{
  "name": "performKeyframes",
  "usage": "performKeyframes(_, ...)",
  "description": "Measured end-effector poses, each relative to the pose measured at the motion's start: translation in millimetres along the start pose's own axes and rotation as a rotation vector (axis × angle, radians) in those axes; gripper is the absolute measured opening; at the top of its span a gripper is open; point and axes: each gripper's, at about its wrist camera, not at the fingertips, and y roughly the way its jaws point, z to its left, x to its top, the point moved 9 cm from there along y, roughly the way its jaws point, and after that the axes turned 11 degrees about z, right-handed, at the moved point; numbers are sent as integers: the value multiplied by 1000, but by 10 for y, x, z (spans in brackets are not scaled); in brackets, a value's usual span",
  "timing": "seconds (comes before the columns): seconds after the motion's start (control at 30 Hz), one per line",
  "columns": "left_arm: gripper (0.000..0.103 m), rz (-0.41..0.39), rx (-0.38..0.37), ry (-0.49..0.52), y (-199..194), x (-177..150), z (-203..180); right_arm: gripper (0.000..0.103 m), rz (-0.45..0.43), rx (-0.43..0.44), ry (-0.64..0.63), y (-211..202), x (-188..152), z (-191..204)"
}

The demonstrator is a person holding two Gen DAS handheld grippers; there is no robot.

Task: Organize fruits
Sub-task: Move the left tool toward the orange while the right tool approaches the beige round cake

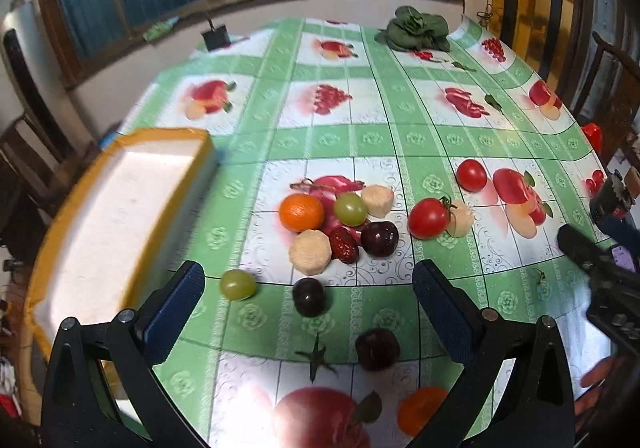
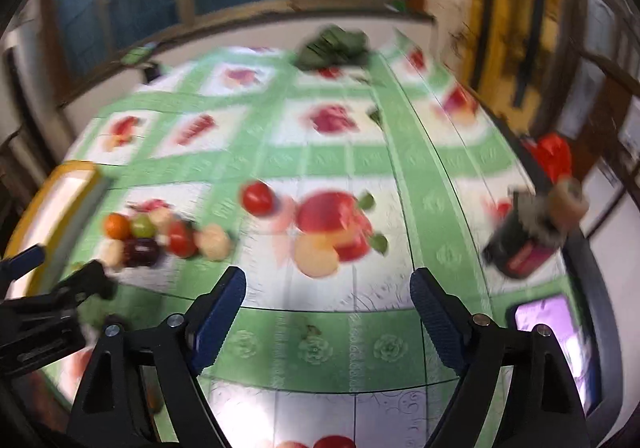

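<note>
- The left claw [image 1: 308, 296] is spread wide and holds nothing; a dark purple round grape [image 1: 308, 296] lies on the table [image 1: 400, 136] between its blue pads.
- The right claw [image 2: 328, 294], blurred, is also wide apart and empty.
- A round glossy orange [image 1: 301, 212], a pale green grape [image 1: 350, 208], a wrinkled red date [image 1: 344, 244] and peeled beige chunks cluster mid-table.
- A yellow-rimmed white foam tray [image 1: 120, 216] sits to their left.
</note>
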Motion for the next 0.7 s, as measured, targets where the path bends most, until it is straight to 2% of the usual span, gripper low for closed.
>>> performKeyframes(0.13,103,-9,-8,-15,-174,-9,-17,86,-15,87,-8,-262,68,55)
performKeyframes(0.27,103,-80,-140,-26,-403,22,-21,86,-32,100,-34,-477,71,139)
performKeyframes(0.37,103,-108,-207,-4,-479,54,-29,86,-53,106,-1,-592,53,169)
performKeyframes(0.57,103,-112,-333,46,-420,25,95,86,-59,42,71,-626,7,227)
performKeyframes(0.7,103,-98,-342,58,-293,-30,224,86,-47,8,125,-628,-82,223)
